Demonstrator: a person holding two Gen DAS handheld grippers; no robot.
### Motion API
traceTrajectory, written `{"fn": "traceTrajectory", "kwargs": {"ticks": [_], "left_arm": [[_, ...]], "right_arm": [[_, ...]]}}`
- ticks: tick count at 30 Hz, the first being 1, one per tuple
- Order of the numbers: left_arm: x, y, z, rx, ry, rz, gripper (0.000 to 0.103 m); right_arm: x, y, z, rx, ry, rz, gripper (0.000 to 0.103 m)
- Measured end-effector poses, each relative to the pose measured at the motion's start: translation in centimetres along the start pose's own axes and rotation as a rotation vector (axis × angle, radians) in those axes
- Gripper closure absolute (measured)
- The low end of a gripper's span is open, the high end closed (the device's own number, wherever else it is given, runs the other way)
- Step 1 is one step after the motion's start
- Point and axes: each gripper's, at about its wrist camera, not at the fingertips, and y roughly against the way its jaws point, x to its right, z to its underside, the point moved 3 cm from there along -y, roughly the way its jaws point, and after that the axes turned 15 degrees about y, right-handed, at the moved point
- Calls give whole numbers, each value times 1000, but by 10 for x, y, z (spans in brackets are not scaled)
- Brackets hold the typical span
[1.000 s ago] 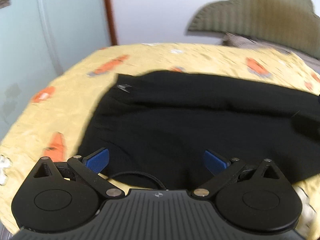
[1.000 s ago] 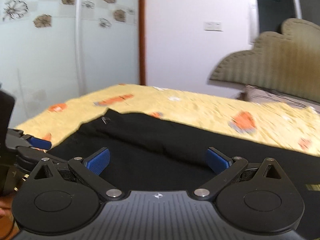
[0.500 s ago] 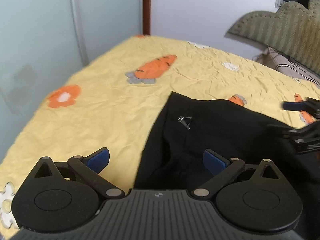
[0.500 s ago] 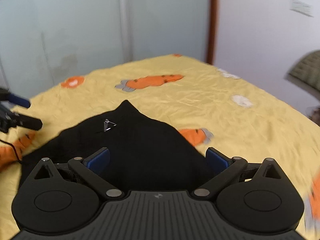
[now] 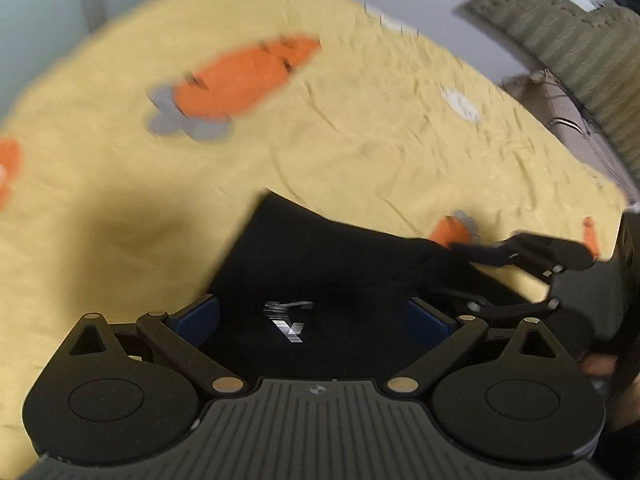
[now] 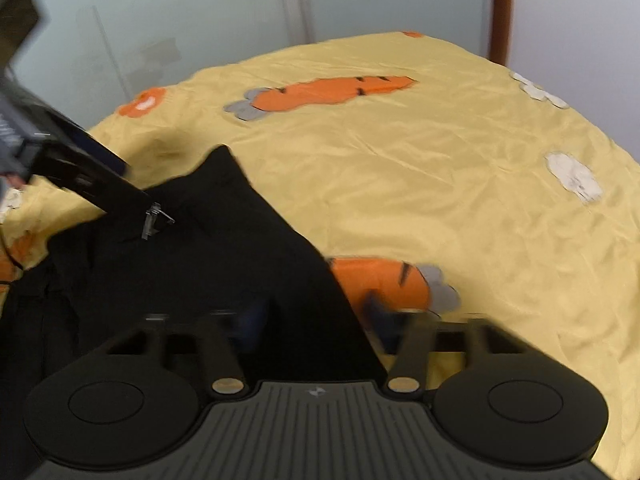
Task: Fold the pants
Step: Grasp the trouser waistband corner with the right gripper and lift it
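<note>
Black pants (image 5: 320, 264) lie on a yellow bed sheet (image 5: 360, 132) printed with orange carrots. A small silver logo (image 5: 289, 316) sits near one corner of the pants. My left gripper (image 5: 314, 318) is open, its blue pads either side of that logo, low over the fabric. My right gripper (image 6: 316, 320) straddles the pants' (image 6: 200, 264) right edge with jaws apart, blurred and narrower than before. The right gripper also shows at the right of the left wrist view (image 5: 516, 256). The left gripper shows at the left of the right wrist view (image 6: 72, 168).
A padded olive headboard (image 5: 580, 64) and a pillow stand at the far right. Frosted glass panels (image 6: 160, 20) and a brown door frame (image 6: 500, 4) stand behind the bed. Bare yellow sheet (image 6: 440, 168) stretches beyond the pants.
Both grippers have dropped closer to the pants' corner end. The left now frames the silver logo. The right gripper's jaws have drawn inward over the pants' edge.
</note>
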Motion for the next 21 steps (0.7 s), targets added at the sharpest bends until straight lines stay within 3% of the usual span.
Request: {"fn": "traceTrajectory", "kwargs": {"ticks": [4, 8, 11, 15, 18, 21], "left_arm": [[-5, -34, -15, -153, 168, 69, 3], [-5, -42, -27, -151, 216, 79, 1], [-3, -48, -31, -204, 207, 76, 1], [-5, -50, -40, -243, 256, 95, 1], [-9, -50, -39, -255, 302, 120, 2], [-11, -47, -38, -247, 302, 134, 12]], "right_arm": [[-15, 3, -4, -8, 85, 50, 89], [-47, 19, -4, 25, 237, 186, 92], [-87, 35, -3, 58, 409, 322, 92], [-145, 40, 7, 36, 682, 513, 92], [-170, 40, 14, 35, 796, 595, 92], [-181, 44, 19, 43, 820, 634, 92]]}}
